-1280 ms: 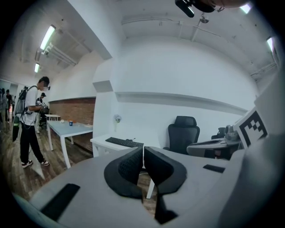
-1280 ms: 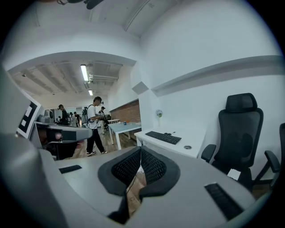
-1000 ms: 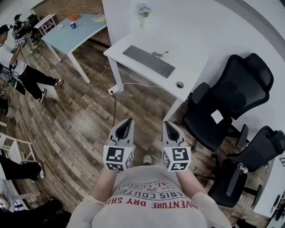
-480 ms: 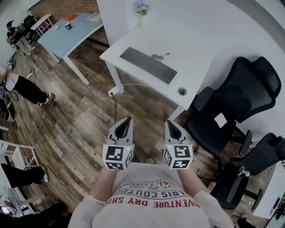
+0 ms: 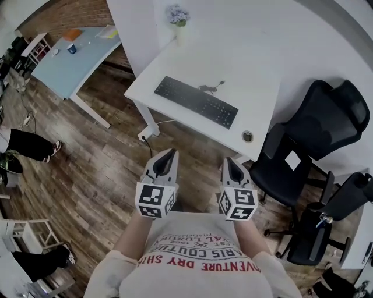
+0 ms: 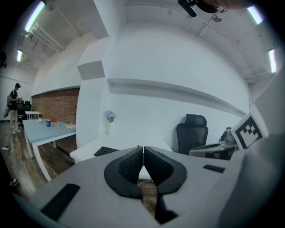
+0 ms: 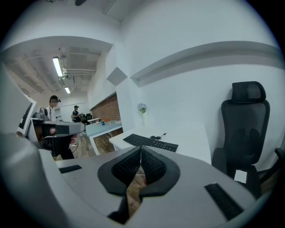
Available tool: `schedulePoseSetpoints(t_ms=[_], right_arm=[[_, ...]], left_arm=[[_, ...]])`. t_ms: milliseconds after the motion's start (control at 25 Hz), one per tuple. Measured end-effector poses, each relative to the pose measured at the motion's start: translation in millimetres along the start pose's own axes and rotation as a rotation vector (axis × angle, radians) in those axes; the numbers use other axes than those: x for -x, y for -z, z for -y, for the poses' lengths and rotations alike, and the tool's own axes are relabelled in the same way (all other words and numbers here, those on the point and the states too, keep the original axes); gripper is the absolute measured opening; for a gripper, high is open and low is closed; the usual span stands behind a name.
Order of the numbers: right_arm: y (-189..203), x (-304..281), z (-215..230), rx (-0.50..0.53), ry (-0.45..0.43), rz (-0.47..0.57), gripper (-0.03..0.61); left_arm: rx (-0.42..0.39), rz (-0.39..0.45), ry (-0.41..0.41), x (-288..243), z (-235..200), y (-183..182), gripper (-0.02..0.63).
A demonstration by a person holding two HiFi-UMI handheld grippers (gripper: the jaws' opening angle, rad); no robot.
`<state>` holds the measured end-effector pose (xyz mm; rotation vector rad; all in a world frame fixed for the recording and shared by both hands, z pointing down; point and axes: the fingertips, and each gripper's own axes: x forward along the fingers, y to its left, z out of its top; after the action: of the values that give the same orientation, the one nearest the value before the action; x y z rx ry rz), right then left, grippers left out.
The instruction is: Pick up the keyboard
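The slim black rectangular keyboard (image 5: 196, 102) lies askew on the white desk (image 5: 250, 99), at twelve o'clock from the grey left gripper (image 5: 169, 153) and right gripper (image 5: 230, 160), both level, pinched closed, empty.

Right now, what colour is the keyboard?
The keyboard is black; head view shows it best.

Looks like an open-plan office: a white desk (image 5: 247, 87) bearing a black keyboard (image 5: 196, 102) and a round cable grommet (image 5: 247, 136), two black swivel chairs (image 5: 309, 134) just right of the desk, and a pale blue work table (image 5: 70, 64) well to its left across wood-plank flooring (image 5: 99, 169). Behind the desk and to its left, a brick wall (image 5: 64, 17), with strip lights (image 6: 34, 15) overhead. Farther left of the desk, standing people (image 7: 53, 104) and what may be more work tables, too small to be sure.
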<state>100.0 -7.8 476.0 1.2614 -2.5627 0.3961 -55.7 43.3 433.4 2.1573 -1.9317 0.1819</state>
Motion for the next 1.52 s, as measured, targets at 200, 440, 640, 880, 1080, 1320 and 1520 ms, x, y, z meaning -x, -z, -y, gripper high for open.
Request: schedulePoseSetpoints(t_ms=[200, 440, 640, 880, 1080, 1320, 1520], right_arm=[[-16, -53, -24, -0.026, 0.082, 0.009, 0.026], [-21, -93, -37, -0.078, 0.175, -0.012, 0.026], [-26, -122, -29, -0.081, 0.216, -0.035, 0.026], [-31, -162, -1, -0.115, 0.241, -0.050, 0.026], [-44, -206, 42, -0.152, 0.263, -0.045, 0.026], [-49, -257, 80, -0.177, 0.231, -0.068, 0.026], [-41, -280, 107, -0.193, 0.242, -0.127, 0.026]], left_arm=[[-0.017, -0.020, 0.069, -30, -70, -9, 0.028], [0.020, -0.061, 0.088, -54, -144, -3, 0.028], [0.050, -0.081, 0.132, -86, -166, -2, 0.028], [0.040, -0.116, 0.172, -140, -170, -4, 0.028], [0.026, -0.160, 0.181, -212, -175, -14, 0.028], [0.049, -0.233, 0.178, -282, -179, -14, 0.028], [0.075, -0.277, 0.200, -317, -180, -5, 0.028]])
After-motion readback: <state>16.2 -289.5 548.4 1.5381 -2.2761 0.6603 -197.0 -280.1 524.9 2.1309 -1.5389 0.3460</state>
